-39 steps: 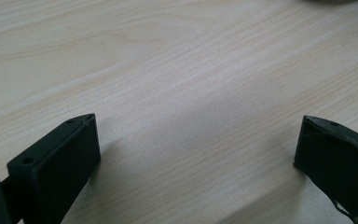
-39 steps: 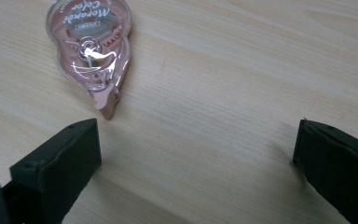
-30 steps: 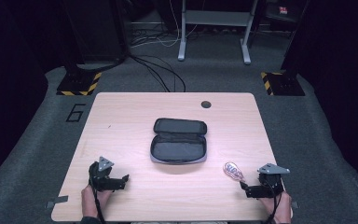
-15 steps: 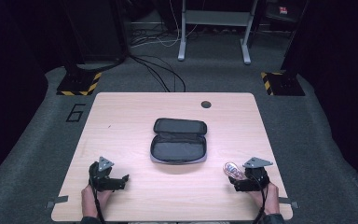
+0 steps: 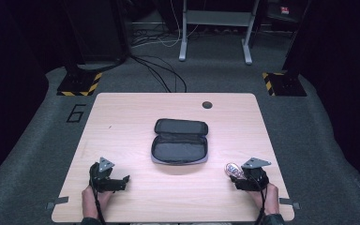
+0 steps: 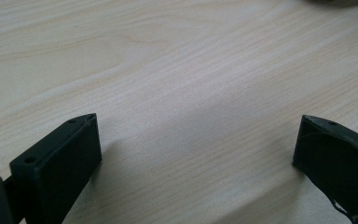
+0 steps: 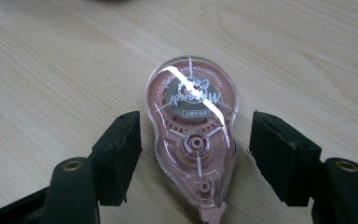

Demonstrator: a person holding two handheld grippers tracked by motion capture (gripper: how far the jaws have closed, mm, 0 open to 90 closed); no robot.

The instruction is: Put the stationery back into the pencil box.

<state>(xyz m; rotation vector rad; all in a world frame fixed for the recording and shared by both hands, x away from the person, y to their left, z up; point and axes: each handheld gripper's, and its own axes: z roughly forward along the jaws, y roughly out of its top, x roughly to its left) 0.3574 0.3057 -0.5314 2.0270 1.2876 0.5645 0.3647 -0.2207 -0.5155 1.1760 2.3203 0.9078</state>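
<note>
Two hand-held grippers rest at the near edge of a light wooden table [image 5: 122, 122]. The right gripper [image 7: 196, 149] straddles a correction tape dispenser [image 7: 192, 130], a clear teardrop-shaped shell over pink gears, which lies flat on the tabletop near the table's right front corner [image 5: 231, 169]. Its jaws have just been closing, with the dispenser between them; in the right gripper view a narrow gap of bare wood shows on each side of the shell, so the pads [image 7: 121, 149] stand beside the plastic without pressing on it. The dispenser's broad rounded end points away from the gripper and its narrow pink tip lies toward the gripper's body. In the high view the right gripper [image 5: 238, 180] sits just behind the dispenser, with the person's right hand [image 5: 268, 197] around it.

The left gripper [image 5: 122, 180] lies well apart, near the left front corner, in the person's left hand [image 5: 93, 201]. Its jaws stand wide apart over bare wood in the left gripper view [image 6: 196, 149], nothing between them.

An open dark zip case [image 5: 180, 140] lies at mid-table, between the two grippers and farther from the person. A small round hole [image 5: 207, 104] marks the far side of the tabletop.
</note>
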